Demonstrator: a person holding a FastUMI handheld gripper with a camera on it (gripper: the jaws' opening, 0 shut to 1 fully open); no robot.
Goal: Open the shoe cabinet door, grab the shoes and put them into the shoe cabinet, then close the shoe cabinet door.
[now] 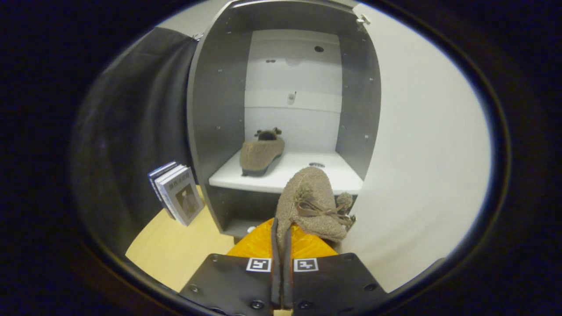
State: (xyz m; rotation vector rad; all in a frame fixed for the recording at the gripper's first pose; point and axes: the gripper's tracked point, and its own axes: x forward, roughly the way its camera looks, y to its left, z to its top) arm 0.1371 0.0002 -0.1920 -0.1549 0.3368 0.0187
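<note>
claw (281, 232): fingers pressed together, clamped on the edge of the held shoe; two square black-and-white marker tags on its body, no readable words
held shoe (312, 204): 1, fuzzy brown knit slipper, bow with pom-poms, hangs just ahead of the fingers, in front of the cabinet's lower edge
bench (175, 245): pale wood top
books (178, 197): about 3, upright, leaning by the cabinet's left side; cover print too small to read
shoe cabinet (210, 109): grey side panels, white shelf and back, holes in panels
door (421, 153): open, pale, swung to the right
second shoe (262, 153): 1, matching brown, lies on the white shelf, left part
</note>
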